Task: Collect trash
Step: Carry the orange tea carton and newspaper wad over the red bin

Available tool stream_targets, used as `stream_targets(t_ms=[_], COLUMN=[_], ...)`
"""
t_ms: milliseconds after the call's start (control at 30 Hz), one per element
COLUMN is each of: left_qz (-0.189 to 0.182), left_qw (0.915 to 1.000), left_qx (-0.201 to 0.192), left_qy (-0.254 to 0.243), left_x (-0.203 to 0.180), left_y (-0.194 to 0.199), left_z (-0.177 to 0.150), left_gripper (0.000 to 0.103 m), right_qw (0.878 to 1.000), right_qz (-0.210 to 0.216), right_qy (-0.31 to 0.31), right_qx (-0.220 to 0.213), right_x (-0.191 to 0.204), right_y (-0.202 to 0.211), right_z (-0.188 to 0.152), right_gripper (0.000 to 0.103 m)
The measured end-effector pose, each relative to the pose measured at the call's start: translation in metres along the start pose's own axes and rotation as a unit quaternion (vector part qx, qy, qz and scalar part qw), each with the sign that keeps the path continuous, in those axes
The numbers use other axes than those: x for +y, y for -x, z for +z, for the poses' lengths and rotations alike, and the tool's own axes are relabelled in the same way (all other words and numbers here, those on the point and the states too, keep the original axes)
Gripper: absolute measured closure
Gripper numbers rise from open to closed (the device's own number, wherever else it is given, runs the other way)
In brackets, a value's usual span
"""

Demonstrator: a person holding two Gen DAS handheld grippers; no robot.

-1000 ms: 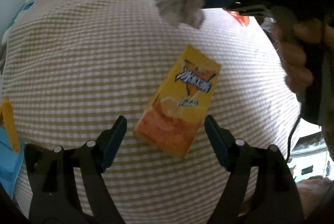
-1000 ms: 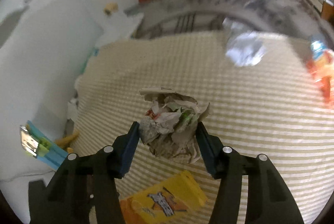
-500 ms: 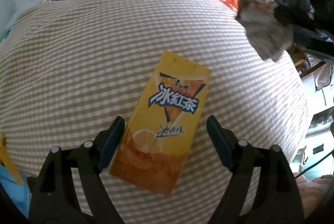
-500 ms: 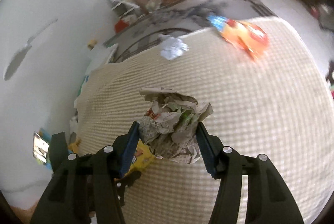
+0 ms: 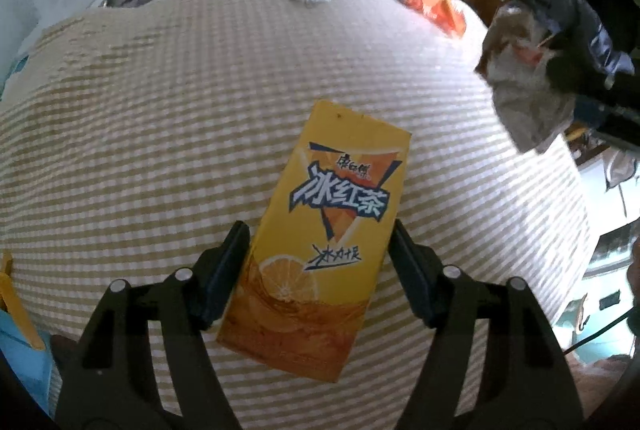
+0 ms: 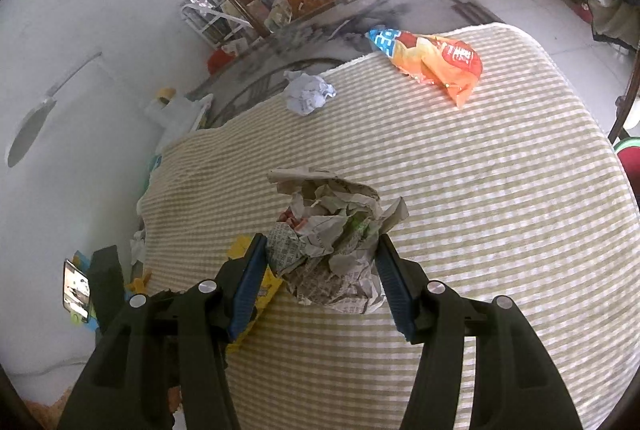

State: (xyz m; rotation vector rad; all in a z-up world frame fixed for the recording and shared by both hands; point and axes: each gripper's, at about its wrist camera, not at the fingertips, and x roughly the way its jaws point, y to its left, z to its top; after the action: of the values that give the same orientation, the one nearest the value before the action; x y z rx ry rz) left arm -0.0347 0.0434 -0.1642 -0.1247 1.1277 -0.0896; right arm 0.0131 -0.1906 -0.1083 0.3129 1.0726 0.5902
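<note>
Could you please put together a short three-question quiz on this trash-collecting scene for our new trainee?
1. True or false: the right hand-held gripper holds a crumpled newspaper wad.
2. What lies between the fingers of the left hand-held gripper? A) a yellow drink carton B) a glass bottle C) a spoon
3. Fill in: far across the checked cloth, beside the white paper ball, lies an orange snack ____.

Key
1. True; its pads press both sides of the wad.
2. A; the yellow drink carton lies flat on the cloth, jaws just closing in around it.
3. Bag; the orange snack bag.
</note>
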Motion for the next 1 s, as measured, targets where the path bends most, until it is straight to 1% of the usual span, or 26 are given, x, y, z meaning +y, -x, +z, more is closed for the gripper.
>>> stream_targets(t_ms=[133,233,433,733,1000], left_qz=[-0.009,-0.024,-0.049,-0.076,-0.094], left_qw=[0.9994,0.9982,0.9953,0.992,0.9896], left_qx=[-0.032,-0.054,-0.083,-0.097,-0.095], left_qy=[-0.003,0.0,-0.008,-0.029,-0.054], left_x=[-0.01,-0.02,-0.042,-0.076,-0.104], left_y=[0.019,0.031,0.045,0.051,0.046], left_z=[0.013,0.025,0.046,0.066,0.076], left_gripper=[0.035,0.035,0.035,0.035,0.035], right_qw=[1.0,1.0,0.999,0.997,0.994], right_qz=[-0.002,-0.005,-0.016,-0.033,-0.051], right_qy=[0.002,0.0,-0.008,-0.042,-0.075], right_qx=[-0.009,-0.014,-0.03,-0.05,-0.067], right_x=[-0.002,-0.006,-0.016,-0.046,-0.076], right_y=[0.006,0.01,0.022,0.039,0.058], right_z=[-0.001,-0.002,-0.002,-0.003,-0.004], right_gripper=[0.049,0.049,0.049,0.049,0.048])
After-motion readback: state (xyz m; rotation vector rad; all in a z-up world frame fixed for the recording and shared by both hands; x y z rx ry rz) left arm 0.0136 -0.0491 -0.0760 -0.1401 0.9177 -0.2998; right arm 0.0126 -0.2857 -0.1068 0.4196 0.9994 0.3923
